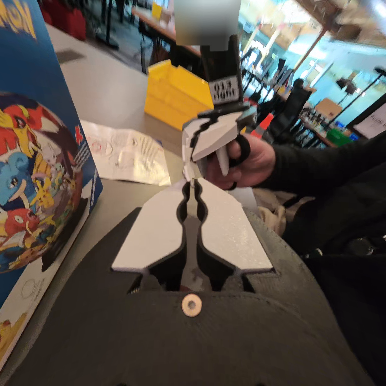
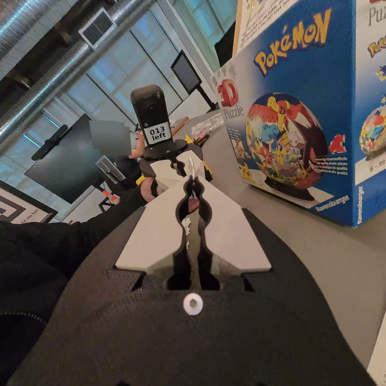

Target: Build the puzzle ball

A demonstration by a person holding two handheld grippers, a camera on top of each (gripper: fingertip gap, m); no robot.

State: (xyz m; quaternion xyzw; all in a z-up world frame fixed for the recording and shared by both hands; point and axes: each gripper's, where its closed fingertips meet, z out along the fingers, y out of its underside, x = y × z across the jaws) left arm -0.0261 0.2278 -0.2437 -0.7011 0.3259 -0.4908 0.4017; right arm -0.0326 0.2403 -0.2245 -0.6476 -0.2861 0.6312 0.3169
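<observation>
My left gripper [image 1: 192,187] and my right gripper [image 2: 193,183] meet tip to tip above the grey table [image 1: 100,89]. The right gripper is shut on a thin curved puzzle piece [image 2: 191,167], seen edge-on, pale with a purple part between the fingers. The left gripper is shut with a small pale puzzle piece [image 1: 178,184] at its tips; the detail is blurred. In the left wrist view the right gripper [image 1: 189,177] points down onto my tips. In the right wrist view the left gripper [image 2: 180,170] faces me just beyond the piece.
The blue puzzle-ball box [image 1: 41,167] stands at the left, also in the right wrist view [image 2: 302,125]. A folded instruction sheet [image 1: 129,150] lies behind it, with a yellow bin [image 1: 175,94] farther back. A plastic bag of pieces [image 2: 205,125] lies beyond the box. The tips of both grippers are at nearly the same place.
</observation>
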